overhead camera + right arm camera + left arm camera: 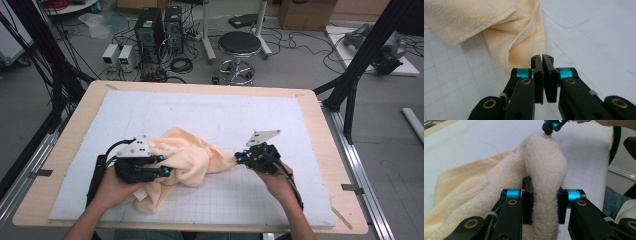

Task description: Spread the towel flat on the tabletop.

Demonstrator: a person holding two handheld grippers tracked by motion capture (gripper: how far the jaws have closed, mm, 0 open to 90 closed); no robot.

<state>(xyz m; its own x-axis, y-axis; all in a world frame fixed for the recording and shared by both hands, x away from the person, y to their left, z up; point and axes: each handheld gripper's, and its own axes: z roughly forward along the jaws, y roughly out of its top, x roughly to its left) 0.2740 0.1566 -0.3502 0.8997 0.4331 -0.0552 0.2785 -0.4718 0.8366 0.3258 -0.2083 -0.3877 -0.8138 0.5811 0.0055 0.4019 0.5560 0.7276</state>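
Note:
A cream terry towel (192, 157) lies crumpled on the white gridded mat (260, 120). My left gripper (162, 166) is at the towel's left side, shut on a thick raised fold of the towel (544, 182); the fold fills the gap between the two pads (527, 200). My right gripper (239, 159) is at the towel's right end, jaws closed together. The hemmed edge of the towel (524, 32) runs right up to the right gripper's tips (542, 58), which pinch its very end. The right gripper (552, 125) also appears far off in the left gripper view.
The mat covers a wooden table (320, 130). Beyond the far edge stand a black stool (239, 47), computer towers (159, 27) and floor cables. Black frame posts (350, 85) rise at both sides.

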